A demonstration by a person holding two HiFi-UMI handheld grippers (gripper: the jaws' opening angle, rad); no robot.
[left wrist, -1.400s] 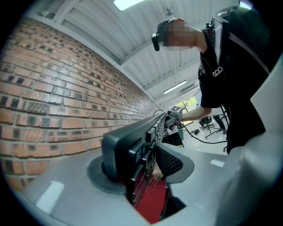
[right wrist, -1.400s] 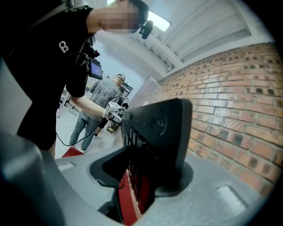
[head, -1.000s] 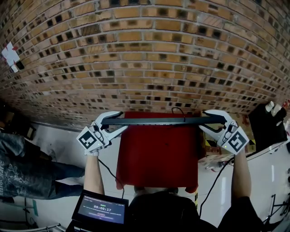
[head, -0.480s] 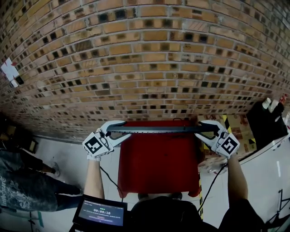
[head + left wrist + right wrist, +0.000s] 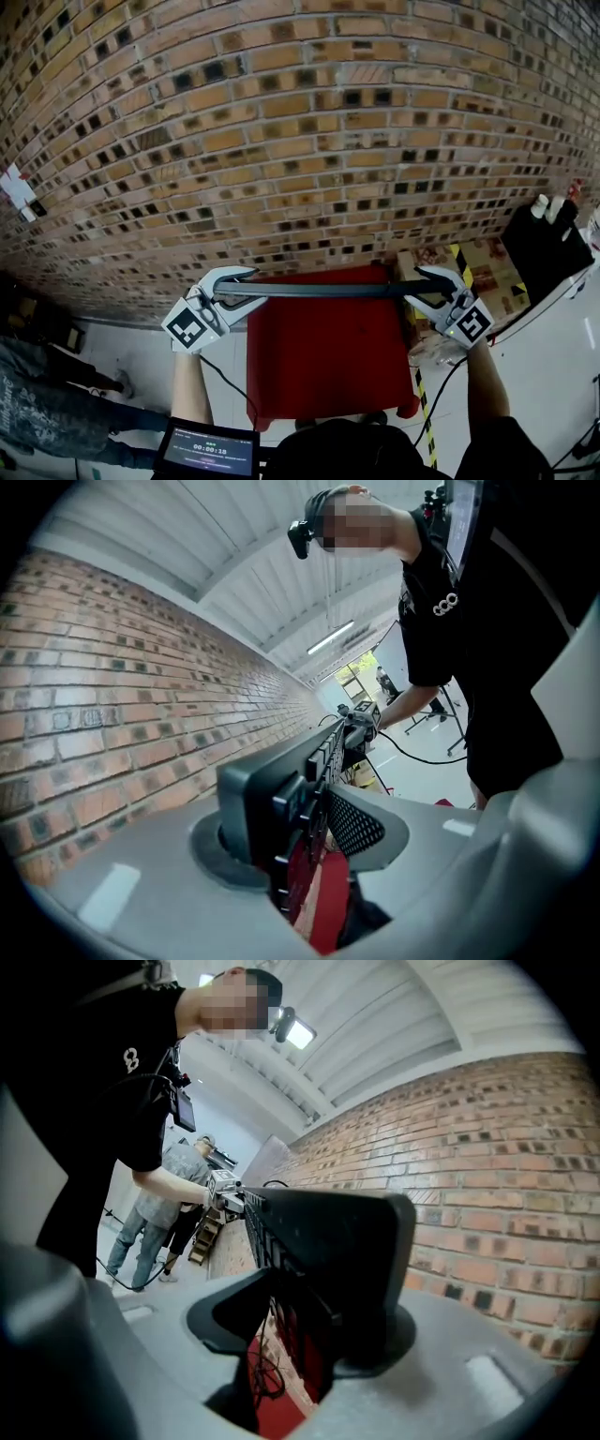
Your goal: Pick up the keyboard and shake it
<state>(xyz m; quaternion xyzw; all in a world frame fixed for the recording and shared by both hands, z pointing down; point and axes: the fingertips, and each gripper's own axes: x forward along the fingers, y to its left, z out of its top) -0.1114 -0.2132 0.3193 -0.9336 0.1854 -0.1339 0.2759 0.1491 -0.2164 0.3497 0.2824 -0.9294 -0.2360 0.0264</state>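
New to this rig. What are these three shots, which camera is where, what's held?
No robot here: a person holds a two-jaw gripper in each hand. The downward picture is from a camera on the person's head. It shows the left gripper and right gripper each clamping one end of a black keyboard, held in the air over a red-covered table by a brick wall. The other two pictures come from a camera on each gripper, looking along its jaws: each shows a keyboard end between the pads. The left jaws have just been closing a little, the right opening a little, with the keyboard between both.
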